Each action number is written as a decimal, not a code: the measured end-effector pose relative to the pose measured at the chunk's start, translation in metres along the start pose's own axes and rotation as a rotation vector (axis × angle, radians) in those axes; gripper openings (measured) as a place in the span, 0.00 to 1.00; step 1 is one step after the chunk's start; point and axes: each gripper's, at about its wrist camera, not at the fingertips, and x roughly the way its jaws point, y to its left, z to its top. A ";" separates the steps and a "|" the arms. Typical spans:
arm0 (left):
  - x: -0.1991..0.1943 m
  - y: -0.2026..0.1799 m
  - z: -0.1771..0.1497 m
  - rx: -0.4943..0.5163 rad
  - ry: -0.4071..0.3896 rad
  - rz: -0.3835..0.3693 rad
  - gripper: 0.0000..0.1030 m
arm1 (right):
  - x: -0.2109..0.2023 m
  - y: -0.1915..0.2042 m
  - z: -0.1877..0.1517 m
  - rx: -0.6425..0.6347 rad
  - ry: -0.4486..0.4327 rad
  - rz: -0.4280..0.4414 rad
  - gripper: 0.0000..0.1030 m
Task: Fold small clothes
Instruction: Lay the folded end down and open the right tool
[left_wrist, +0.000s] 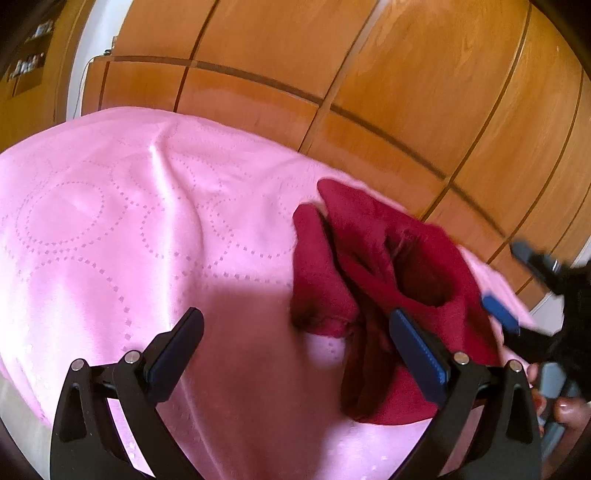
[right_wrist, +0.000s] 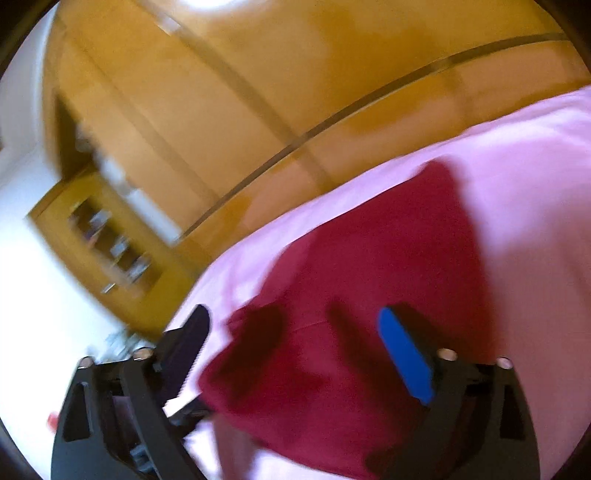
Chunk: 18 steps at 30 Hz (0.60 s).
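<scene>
A small dark red garment (left_wrist: 388, 280) lies crumpled on the pink bedspread (left_wrist: 129, 229), with an open hole facing up. My left gripper (left_wrist: 295, 321) is open just above the spread, its right finger over the garment's left part. The right gripper (left_wrist: 517, 280) shows blurred at the garment's right edge in the left wrist view. In the right wrist view the right gripper (right_wrist: 295, 321) is open wide over the red garment (right_wrist: 369, 295), holding nothing. That view is motion-blurred.
A wooden wardrobe (left_wrist: 332, 74) stands close behind the bed, beyond the far edge of the spread. A wooden shelf unit (right_wrist: 110, 243) and a white wall show left in the right wrist view. Pink bedspread (right_wrist: 517, 166) extends right of the garment.
</scene>
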 end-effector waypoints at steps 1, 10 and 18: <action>-0.003 0.000 0.001 -0.009 -0.008 -0.014 0.97 | -0.012 -0.011 0.001 0.022 -0.028 -0.050 0.92; -0.003 -0.019 0.023 -0.028 -0.022 -0.153 0.98 | -0.054 -0.071 -0.011 0.112 0.002 -0.265 0.92; 0.001 -0.024 0.026 -0.060 -0.006 -0.166 0.98 | -0.050 -0.064 -0.025 -0.084 0.100 -0.385 0.93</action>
